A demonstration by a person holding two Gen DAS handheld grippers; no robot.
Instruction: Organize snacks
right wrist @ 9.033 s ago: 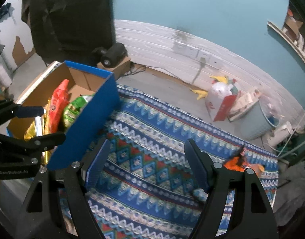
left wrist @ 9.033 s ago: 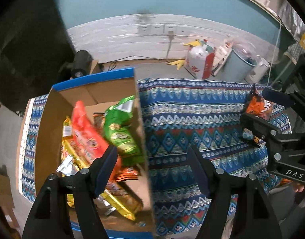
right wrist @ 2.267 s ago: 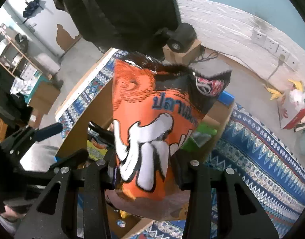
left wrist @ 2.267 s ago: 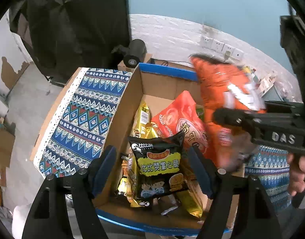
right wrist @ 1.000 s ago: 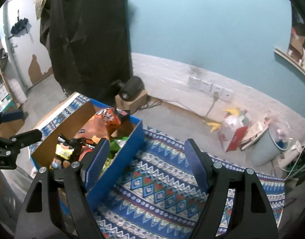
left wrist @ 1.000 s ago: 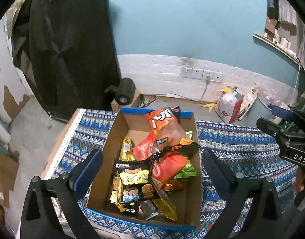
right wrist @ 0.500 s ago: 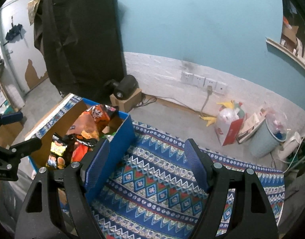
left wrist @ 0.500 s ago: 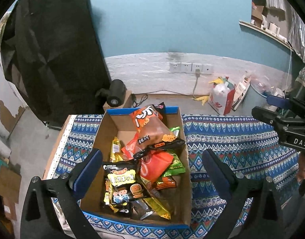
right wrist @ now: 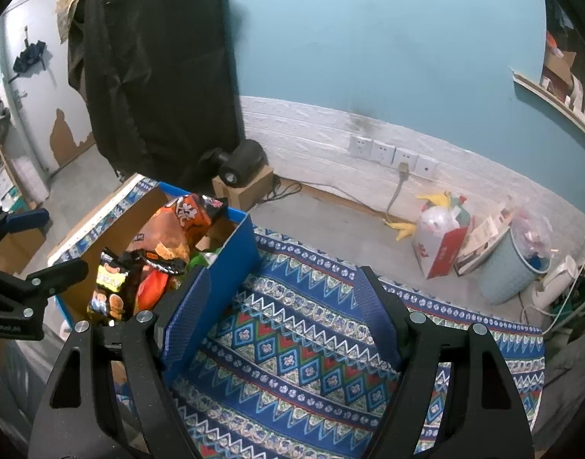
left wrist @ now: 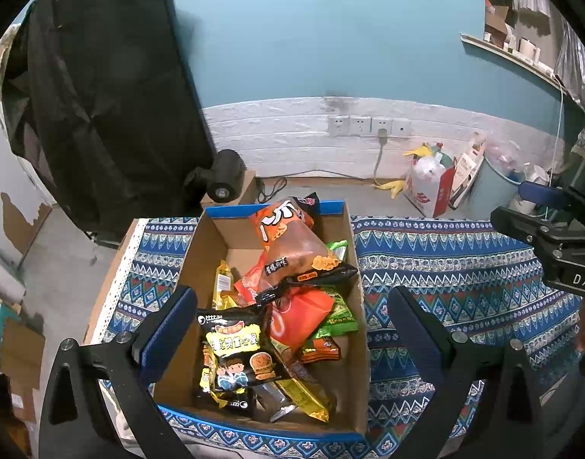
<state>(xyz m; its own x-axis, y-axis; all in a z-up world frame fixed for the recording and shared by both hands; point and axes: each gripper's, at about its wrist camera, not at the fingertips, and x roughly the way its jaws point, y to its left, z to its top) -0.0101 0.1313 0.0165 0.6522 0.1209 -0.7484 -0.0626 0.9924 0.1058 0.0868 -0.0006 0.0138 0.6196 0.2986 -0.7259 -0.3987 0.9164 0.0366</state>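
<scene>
A blue-edged cardboard box (left wrist: pixel 200 264) (right wrist: pixel 239 252) on the patterned cloth holds several snack packets. A big orange chip bag (left wrist: pixel 292 241) (right wrist: pixel 177 225) lies on top, leaning on the far wall. Below it are a black and yellow packet (left wrist: pixel 239 348), a red bag (left wrist: pixel 300 317) and a green packet (left wrist: pixel 340 311). My left gripper (left wrist: pixel 292 325) hovers open above the box with nothing in it. My right gripper (right wrist: pixel 281 306) stands open and empty over the cloth, just right of the box, and shows at the right edge of the left wrist view (left wrist: pixel 552 237).
The blue patterned cloth (right wrist: pixel 311 348) (left wrist: pixel 445 267) stretches right of the box. On the floor by the wall sit a black camera on a small carton (right wrist: pixel 242 164), a red and white bag (right wrist: pixel 441 244) and a grey bin (right wrist: pixel 510 264). A black sheet (left wrist: pixel 101 95) hangs at the left.
The orange chip bag, held in my right gripper over two seconds ago, now lies in the box. Over the last second the left wrist view has shifted slightly and rolled; both grippers stay open.
</scene>
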